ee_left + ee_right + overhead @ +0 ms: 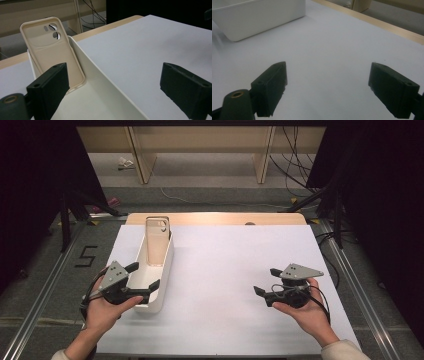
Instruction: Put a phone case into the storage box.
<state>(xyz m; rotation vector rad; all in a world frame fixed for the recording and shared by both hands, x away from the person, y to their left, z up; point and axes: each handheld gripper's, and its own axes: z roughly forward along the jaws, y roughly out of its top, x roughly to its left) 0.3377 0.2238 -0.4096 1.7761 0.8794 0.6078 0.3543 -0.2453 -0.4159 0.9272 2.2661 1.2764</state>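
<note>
The left gripper (145, 276), jaws spread wide and empty, straddles the white bin's (162, 270) wall (phone case (157, 240) inside); the right gripper (266, 281) hovers wide open, empty.

Each black two-jaw left gripper (145, 276) and right gripper (266, 281) carries a grey triangular plate, trailing black cable; the sleeves look cream, perhaps beige.

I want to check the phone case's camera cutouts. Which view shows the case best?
The left gripper view: the beige phone case stands close, leaning against the far end of the white bin, cutouts plain. The high view shows it small. The right gripper view catches the bin's outer wall.
</note>
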